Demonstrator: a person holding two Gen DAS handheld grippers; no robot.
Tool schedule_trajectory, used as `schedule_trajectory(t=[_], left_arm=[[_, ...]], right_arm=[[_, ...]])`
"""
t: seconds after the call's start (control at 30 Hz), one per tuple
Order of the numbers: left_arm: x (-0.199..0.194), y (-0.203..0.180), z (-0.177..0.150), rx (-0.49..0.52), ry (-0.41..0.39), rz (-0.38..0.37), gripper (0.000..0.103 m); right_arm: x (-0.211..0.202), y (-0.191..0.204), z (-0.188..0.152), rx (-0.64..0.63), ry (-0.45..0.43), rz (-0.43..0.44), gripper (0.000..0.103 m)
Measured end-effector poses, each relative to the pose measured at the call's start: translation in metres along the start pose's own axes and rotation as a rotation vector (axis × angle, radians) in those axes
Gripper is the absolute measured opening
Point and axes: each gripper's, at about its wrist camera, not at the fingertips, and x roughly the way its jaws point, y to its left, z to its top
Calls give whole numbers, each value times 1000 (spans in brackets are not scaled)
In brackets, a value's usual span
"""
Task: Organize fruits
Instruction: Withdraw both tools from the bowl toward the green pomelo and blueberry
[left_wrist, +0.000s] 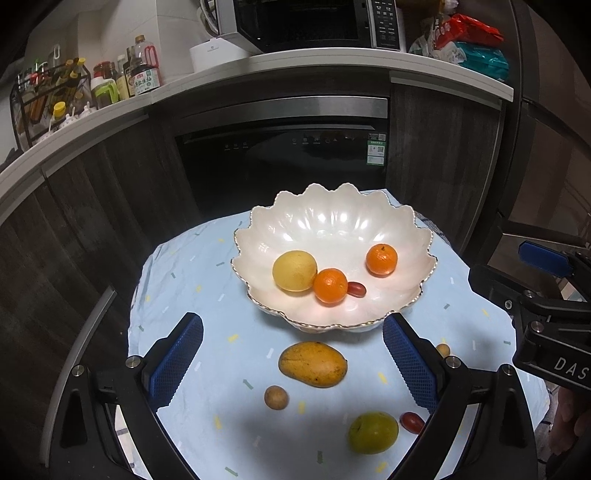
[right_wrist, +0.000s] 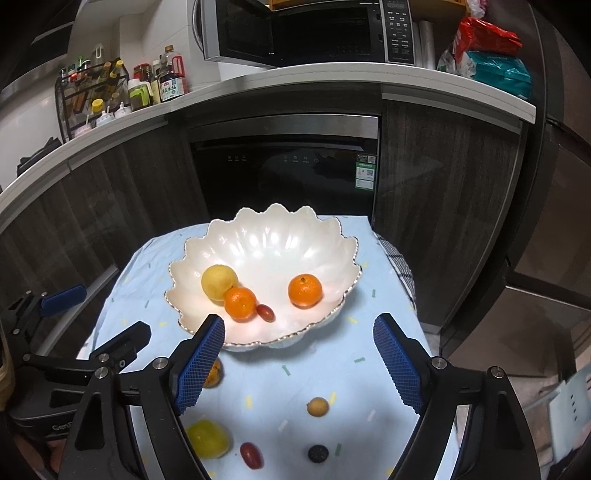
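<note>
A white scalloped bowl (left_wrist: 332, 221) (right_wrist: 266, 236) on the light blue cloth holds a yellow lemon (left_wrist: 294, 270), two oranges (left_wrist: 330, 285) (left_wrist: 381, 259) and a red grape tomato (left_wrist: 356, 289). In front of it on the cloth lie a mango (left_wrist: 313, 364), a small brown longan (left_wrist: 276, 397), a green-yellow fruit (left_wrist: 373, 432) and a red grape tomato (left_wrist: 412, 422). My left gripper (left_wrist: 291, 360) is open and empty above the mango. My right gripper (right_wrist: 299, 365) is open and empty above the cloth; below it lie a longan (right_wrist: 317, 407), a red tomato (right_wrist: 252, 455) and a dark berry (right_wrist: 318, 453).
The small table (left_wrist: 177, 280) stands before a dark built-in oven (left_wrist: 284, 162) and wood cabinets. The counter above carries a microwave (left_wrist: 306, 22), sauce bottles (left_wrist: 142, 70) and snack bags (left_wrist: 469, 40). A checked towel (right_wrist: 400, 269) hangs at the table's far right edge.
</note>
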Motion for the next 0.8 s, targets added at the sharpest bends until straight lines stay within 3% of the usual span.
schedule_trajectory(t=[0.8], left_arm=[[-2, -27, -37, 62, 6, -60, 99]], right_arm=[[3, -19, -51, 6, 73, -36, 83]])
